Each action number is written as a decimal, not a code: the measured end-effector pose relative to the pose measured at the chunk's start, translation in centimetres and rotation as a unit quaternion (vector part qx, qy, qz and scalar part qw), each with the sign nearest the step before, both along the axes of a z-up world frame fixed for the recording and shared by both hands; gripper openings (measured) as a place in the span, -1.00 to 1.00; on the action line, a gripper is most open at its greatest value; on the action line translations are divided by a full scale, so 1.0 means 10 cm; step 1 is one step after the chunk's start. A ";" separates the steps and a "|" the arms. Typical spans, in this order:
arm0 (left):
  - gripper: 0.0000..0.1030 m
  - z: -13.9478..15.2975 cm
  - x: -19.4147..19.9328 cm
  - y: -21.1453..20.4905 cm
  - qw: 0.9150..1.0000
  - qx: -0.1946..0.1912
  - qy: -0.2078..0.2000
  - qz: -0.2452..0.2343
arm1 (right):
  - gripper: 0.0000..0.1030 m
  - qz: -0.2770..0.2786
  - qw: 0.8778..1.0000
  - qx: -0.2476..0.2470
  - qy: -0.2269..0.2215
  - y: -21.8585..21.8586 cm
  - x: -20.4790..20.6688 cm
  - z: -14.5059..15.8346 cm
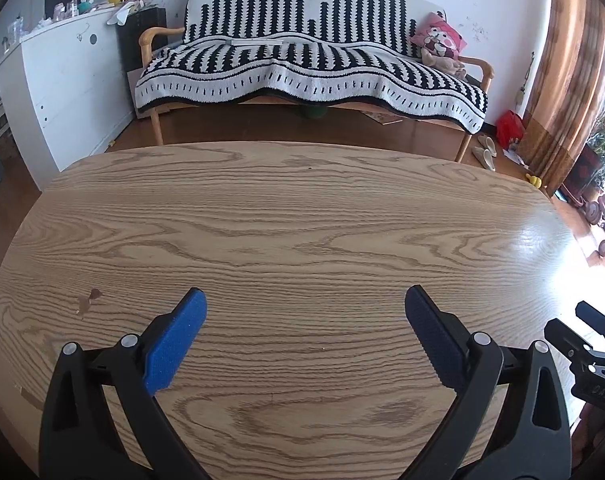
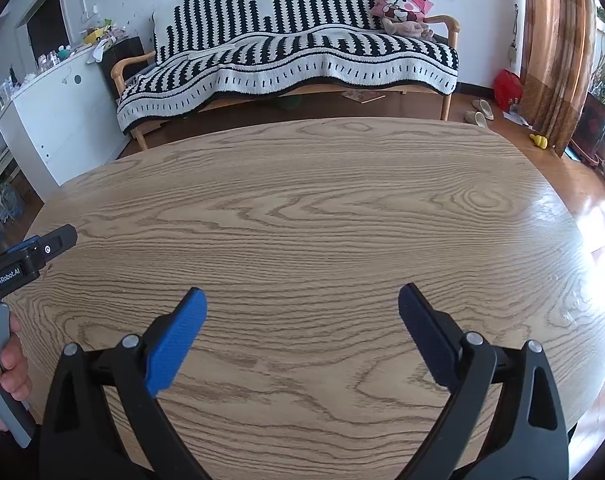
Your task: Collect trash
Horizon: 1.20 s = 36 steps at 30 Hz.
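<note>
Wood-grain desk (image 1: 286, 216) fills most of both wrist views; oval outline, light oak pattern, glare on its right edge. No trash item can be made out on the desk surface in either view, so its look and location cannot be told; only a small dark stain (image 1: 89, 299) shows on the desk's left part.

Beyond the desk's far edge: sofa (image 1: 310, 64) with wooden arms under a black-and-white striped throw. A pink cartoon cushion (image 1: 438, 40) sits at the sofa's right end. Left of the sofa, a white cabinet (image 1: 62, 80) with clutter on top. Right of the sofa, a brown curtain (image 1: 562, 72), a red bag (image 1: 509, 128) and pale slippers (image 1: 485, 151) on the floor.

Left claw (image 1: 305, 310): released, blue pads spread wide over the desk's near part, nothing between them.

Right claw (image 2: 302, 308): released likewise, pads well apart, holding nothing. The left claw's body and the person's hand (image 2: 10, 364) show at the right view's left edge.
</note>
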<state>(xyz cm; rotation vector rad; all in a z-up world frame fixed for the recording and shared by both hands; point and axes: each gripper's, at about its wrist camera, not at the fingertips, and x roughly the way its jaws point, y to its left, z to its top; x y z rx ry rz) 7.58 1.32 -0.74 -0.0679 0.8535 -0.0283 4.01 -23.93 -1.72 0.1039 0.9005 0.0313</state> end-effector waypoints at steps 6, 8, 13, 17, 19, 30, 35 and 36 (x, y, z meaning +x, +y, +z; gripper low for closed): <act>0.87 0.00 0.00 0.00 1.000 0.000 -0.001 0.001 | 0.81 -0.001 1.000 0.000 0.000 -0.02 -0.02 0.00; 0.87 0.00 -0.01 -0.01 1.000 0.001 -0.002 0.000 | 0.82 -0.002 1.000 -0.001 0.000 -0.02 -0.03 0.00; 0.87 0.00 -0.04 -0.02 1.000 0.003 -0.002 -0.001 | 0.82 -0.002 1.000 -0.003 0.002 -0.03 -0.04 0.00; 0.87 0.00 -0.04 -0.01 1.000 0.003 -0.002 0.000 | 0.82 -0.002 1.000 -0.004 0.002 -0.03 -0.03 0.00; 0.87 0.00 -0.05 -0.01 1.000 0.002 -0.001 0.001 | 0.82 -0.002 1.000 -0.004 0.002 -0.02 -0.03 0.00; 0.87 0.00 -0.06 -0.02 1.000 0.003 -0.001 0.002 | 0.82 -0.002 1.000 -0.004 0.002 -0.02 -0.04 -0.01; 0.87 0.00 -0.05 -0.02 1.000 0.003 -0.001 0.001 | 0.82 -0.002 1.000 -0.004 0.002 -0.02 -0.04 0.00; 0.87 0.00 -0.06 -0.02 1.000 0.004 -0.001 0.001 | 0.82 -0.002 1.000 -0.004 0.002 -0.03 -0.04 -0.01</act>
